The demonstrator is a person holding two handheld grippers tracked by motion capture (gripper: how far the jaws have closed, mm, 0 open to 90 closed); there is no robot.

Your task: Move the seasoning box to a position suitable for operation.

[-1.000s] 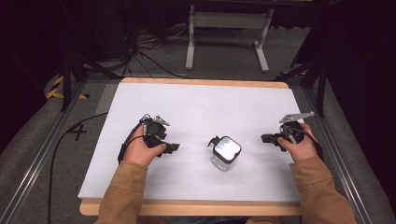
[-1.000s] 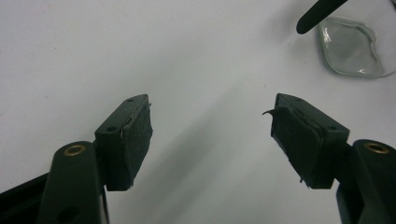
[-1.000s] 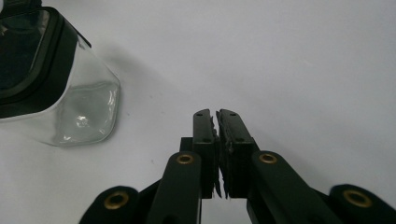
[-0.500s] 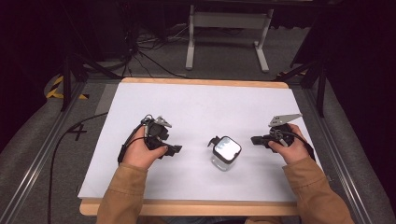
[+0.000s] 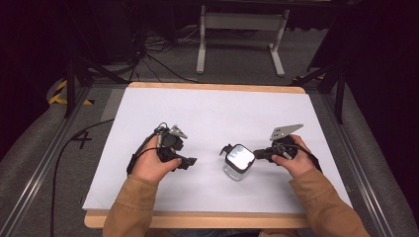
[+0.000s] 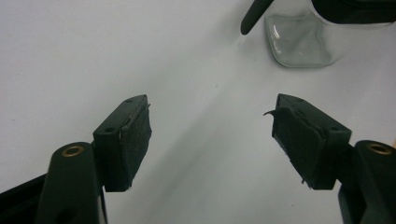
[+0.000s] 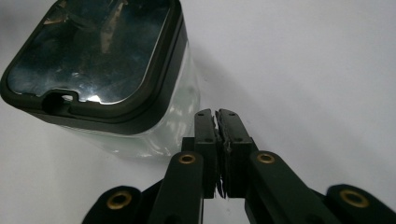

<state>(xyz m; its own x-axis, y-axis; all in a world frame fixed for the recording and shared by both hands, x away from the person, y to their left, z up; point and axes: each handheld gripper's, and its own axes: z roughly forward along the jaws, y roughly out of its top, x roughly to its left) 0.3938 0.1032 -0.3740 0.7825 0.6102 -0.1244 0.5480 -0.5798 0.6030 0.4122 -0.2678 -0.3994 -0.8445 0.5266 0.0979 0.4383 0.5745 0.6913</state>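
Nearing clear jar, right gripper fingers together, left gripper fingers apart

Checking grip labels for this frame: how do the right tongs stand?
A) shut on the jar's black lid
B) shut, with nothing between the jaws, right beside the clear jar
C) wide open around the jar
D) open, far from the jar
B: in the right gripper view the right tongs have their jaws pressed together with nothing between them, tips beside the clear wall of the jar, below its black lid.
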